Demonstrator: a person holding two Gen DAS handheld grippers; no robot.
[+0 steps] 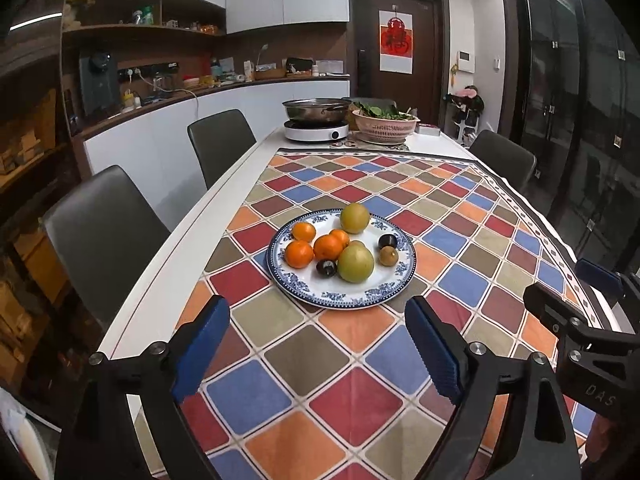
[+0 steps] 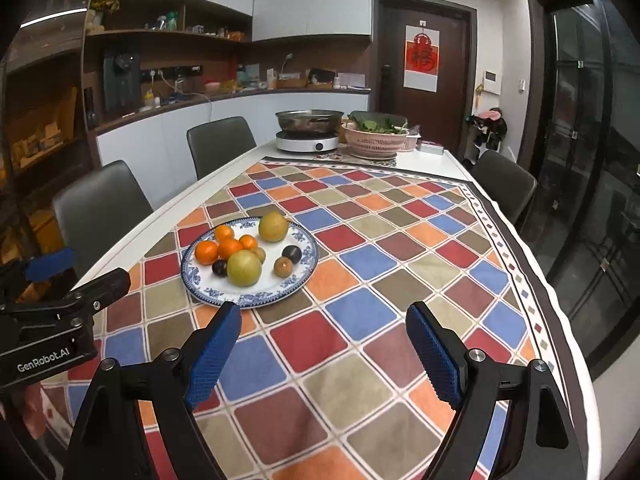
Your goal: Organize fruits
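Note:
A blue-and-white plate (image 1: 404,280) sits on the checkered tablecloth (image 1: 352,396) and holds all the fruit: several oranges (image 1: 299,254), two yellow-green round fruits (image 1: 355,263), two dark plums (image 1: 326,268) and a small brown fruit (image 1: 388,256). My left gripper (image 1: 318,305) is open and empty, its blue pads (image 1: 200,352) just short of the plate's near rim. In the right wrist view the plate (image 2: 298,280) lies ahead to the left. My right gripper (image 2: 323,310) hovers open and empty over the cloth beside it. Each gripper shows at the edge of the other's view.
An induction cooker (image 1: 316,132) with a steel pot (image 1: 316,109) and a pink basket of greens (image 1: 386,125) stand at the table's far end. Grey chairs (image 1: 104,232) line the left side, and another chair (image 1: 504,160) is at the far right. The table edge (image 2: 576,360) curves close on the right.

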